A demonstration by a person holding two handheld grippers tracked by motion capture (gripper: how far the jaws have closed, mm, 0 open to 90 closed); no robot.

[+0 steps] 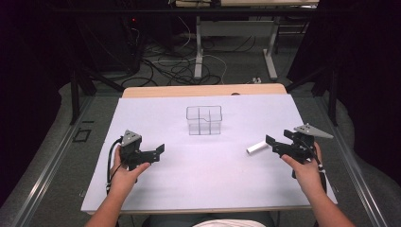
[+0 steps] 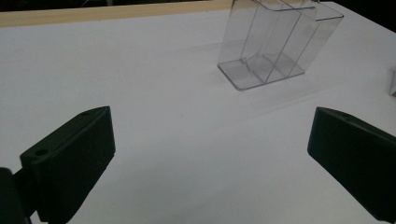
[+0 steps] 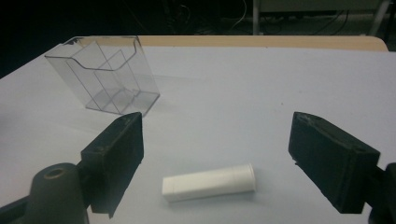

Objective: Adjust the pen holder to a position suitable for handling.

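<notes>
While the left gripper [image 1: 158, 150] idles spread, the right gripper [image 3: 215, 158] spreads around the white tube [image 3: 208, 182], lying flat for grasping.

Wide bare bench [image 1: 198, 179] between left tool [image 1: 158, 151] and right tool [image 1: 273, 144]. Clear box [image 1: 204, 120] upright mid-bench, well apart from both, with open passage on either side. White tube [image 1: 257, 148] lying flat just ahead of right tool, seemingly not touched. Open room behind box to far edge.
</notes>
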